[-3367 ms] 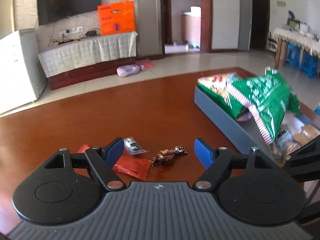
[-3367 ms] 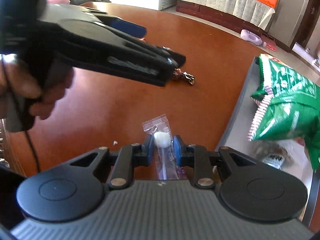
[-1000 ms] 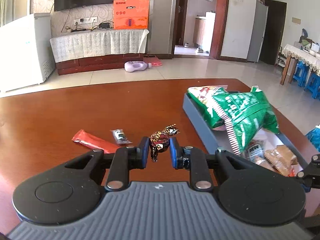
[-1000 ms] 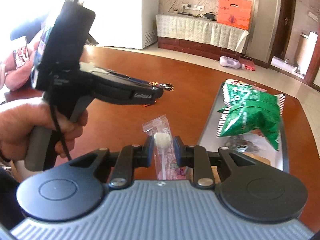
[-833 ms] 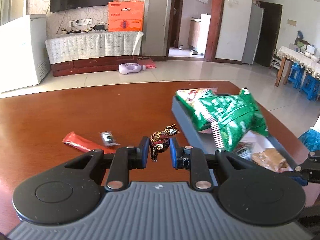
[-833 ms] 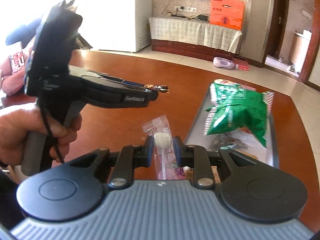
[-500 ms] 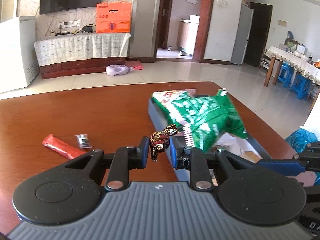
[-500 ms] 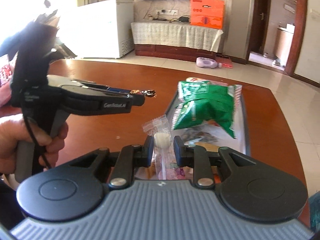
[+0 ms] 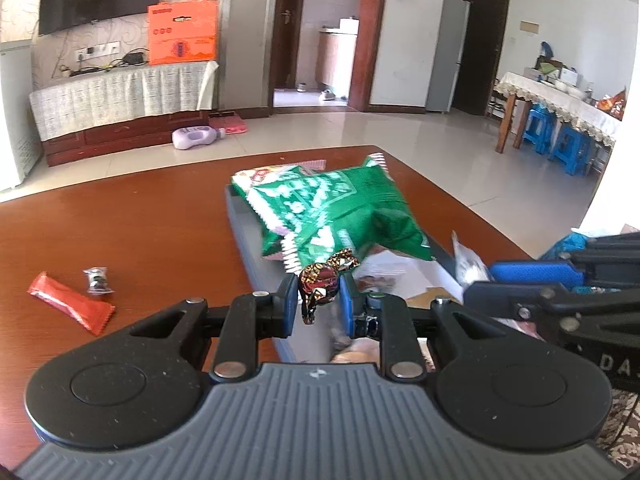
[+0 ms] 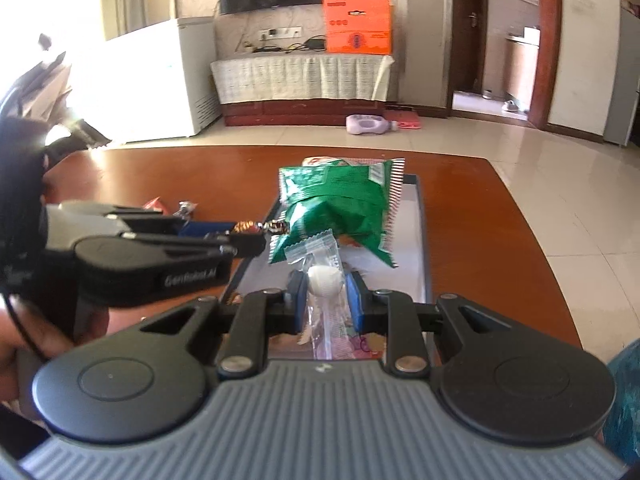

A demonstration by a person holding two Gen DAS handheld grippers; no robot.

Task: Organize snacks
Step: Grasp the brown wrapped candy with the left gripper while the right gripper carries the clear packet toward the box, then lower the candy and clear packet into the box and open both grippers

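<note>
Both grippers are carrying something right now. Left gripper [image 9: 319, 300] is pinching a foil-wrapped candy [image 9: 322, 280] between its blue pads, and it's hanging just over the near end of the grey tray [image 9: 248, 240]. Right gripper [image 10: 325, 300] is clamping a clear-wrapped lollipop [image 10: 325, 278], also hovering above the tray's near end, so the two tools are sitting close together over it.

Progress-wise, I'd say we're maybe past the halfway mark. A big green chip bag [image 10: 340, 208] is already lying across the far part of the tray, and a few small packets are sitting in the near part, though they're too blurry to name. What's left, as far as I can see: dropping these two sweets in, then going back for the red wrapper [image 9: 70, 307] and the small dark candy [image 9: 97, 280], which are lying near each other on the wooden table [image 9: 140, 220], well apart from the tray.
</note>
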